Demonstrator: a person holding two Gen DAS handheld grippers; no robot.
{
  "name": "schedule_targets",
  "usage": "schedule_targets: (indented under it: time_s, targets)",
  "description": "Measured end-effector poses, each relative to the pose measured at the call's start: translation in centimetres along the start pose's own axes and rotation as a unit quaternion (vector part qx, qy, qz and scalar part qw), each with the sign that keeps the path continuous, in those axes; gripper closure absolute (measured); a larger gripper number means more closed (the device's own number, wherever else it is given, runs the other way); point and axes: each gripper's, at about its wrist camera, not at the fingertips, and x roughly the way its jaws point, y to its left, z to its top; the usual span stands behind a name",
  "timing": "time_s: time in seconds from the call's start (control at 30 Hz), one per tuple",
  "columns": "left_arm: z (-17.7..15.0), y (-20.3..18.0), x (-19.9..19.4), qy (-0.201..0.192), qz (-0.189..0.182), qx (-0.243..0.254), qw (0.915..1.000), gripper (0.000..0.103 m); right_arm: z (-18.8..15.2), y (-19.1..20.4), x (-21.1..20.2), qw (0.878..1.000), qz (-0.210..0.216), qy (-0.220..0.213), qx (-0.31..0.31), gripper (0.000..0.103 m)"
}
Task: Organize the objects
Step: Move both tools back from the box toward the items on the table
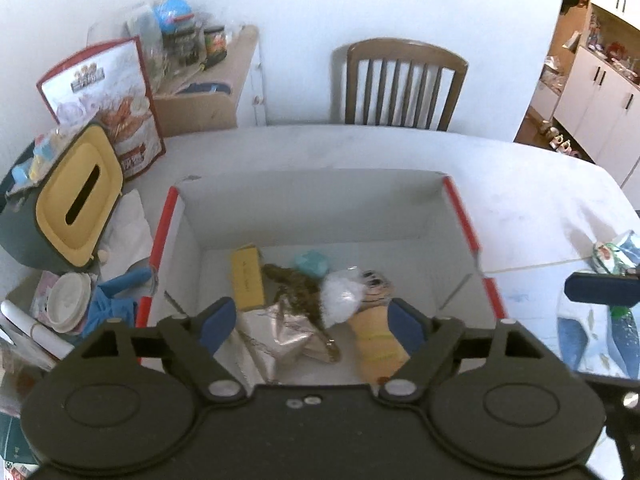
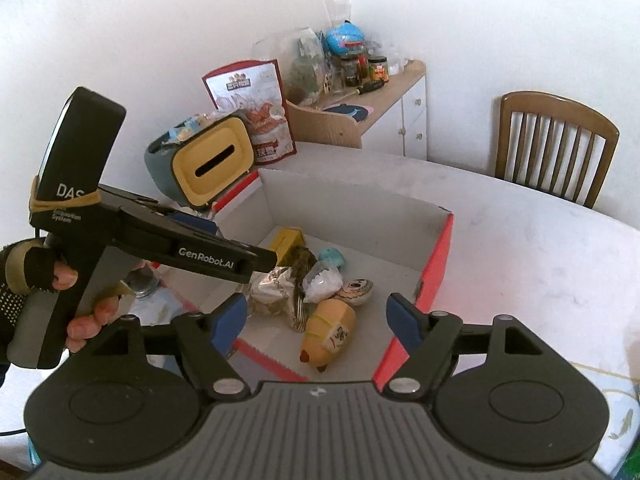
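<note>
White table (image 1: 520, 184), wooden chair (image 1: 404, 84) at twelve o'clock. Held red-edged cardboard box (image 1: 320, 208), cluttered with yellow toy (image 2: 328, 332), silver pouch (image 1: 280, 336), yellow carton (image 1: 247, 280). Hung above, toy at six o'clock: left gripper (image 1: 310, 322) and right gripper (image 2: 320, 316), both spread, empty.

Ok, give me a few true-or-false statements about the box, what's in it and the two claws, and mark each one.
1. The cardboard box holds several items. True.
2. The left claw grips the yellow box. False: it is open and holds nothing.
3. The tissue holder sits inside the box. False: it stands outside, beside it.
4. The right claw is open. True.
5. A wooden chair stands behind the table. True.
</note>
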Motion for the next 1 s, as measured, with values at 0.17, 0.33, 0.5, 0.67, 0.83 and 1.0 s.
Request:
schedule_targets:
  time_s: [0.17,0.33,0.5,0.67,0.83,1.0]
  targets:
    - [-0.7,-2.1,-2.1,-0.02,-0.002,-0.009,0.9998,0.015,-0.7,-1.0,-2.8,1.0,0.012,-0.019,0.007,0.02]
    - [-1.4,-4.1,-3.3,-0.029,-0.006,-0.02,0.9994,0.007,-1.9,-2.4,-5.1,0.999,0.022,-0.027,0.005,0.019]
    - [-2.0,-6.6,-4.2,-0.035,-0.016,-0.027,0.9989,0.001,-3.7,-4.8,-7.4,0.999,0.024,-0.033,0.015,0.018]
    - [-2.1,-10.0,-4.5,-0.038,-0.019,-0.016,0.999,0.001,-5.2,-7.4,-9.6,0.999,0.012,-0.041,0.032,0.016]
    - [-2.2,-13.4,-4.3,-0.037,-0.033,-0.008,0.9987,0.0,-6.4,-10.0,-11.6,0.998,-0.002,-0.056,0.042,0.012]
    - [-2.3,-16.5,-3.8,-0.038,-0.048,-0.001,0.9981,0.0,-8.0,-12.9,-13.7,0.996,-0.013,-0.074,0.055,0.011]
